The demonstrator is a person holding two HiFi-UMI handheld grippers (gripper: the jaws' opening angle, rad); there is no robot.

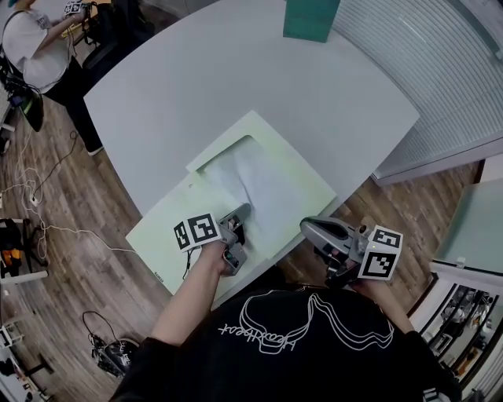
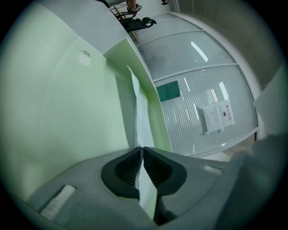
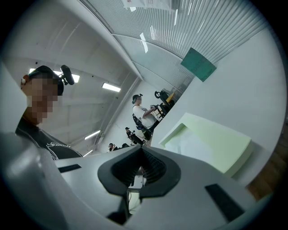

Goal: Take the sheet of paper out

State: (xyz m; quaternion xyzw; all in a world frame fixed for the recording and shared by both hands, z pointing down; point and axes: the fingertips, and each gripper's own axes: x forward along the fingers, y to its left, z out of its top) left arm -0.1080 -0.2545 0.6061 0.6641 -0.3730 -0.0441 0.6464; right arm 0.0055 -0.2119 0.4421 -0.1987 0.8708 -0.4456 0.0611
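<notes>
A pale green folder (image 1: pixel 181 228) lies open-mouthed on the white table (image 1: pixel 236 78) near its front edge. A white sheet of paper (image 1: pixel 263 184) shows in the folder's cut-out and reaches toward me. My left gripper (image 1: pixel 245 210) is over the folder's near part, shut on the sheet's near edge. In the left gripper view the paper (image 2: pixel 143 121) runs edge-on between the pads (image 2: pixel 130 166), beside the green folder (image 2: pixel 67 112). My right gripper (image 1: pixel 305 225) hovers at the table's front edge, shut and holding nothing. Its own view shows the folder (image 3: pixel 216 137) off to the right.
A teal box (image 1: pixel 310 17) stands at the table's far side. A ribbed glass wall (image 1: pixel 440 71) runs along the right. Another person (image 1: pixel 35 47) stands at the far left, with cables (image 1: pixel 39 204) on the wooden floor.
</notes>
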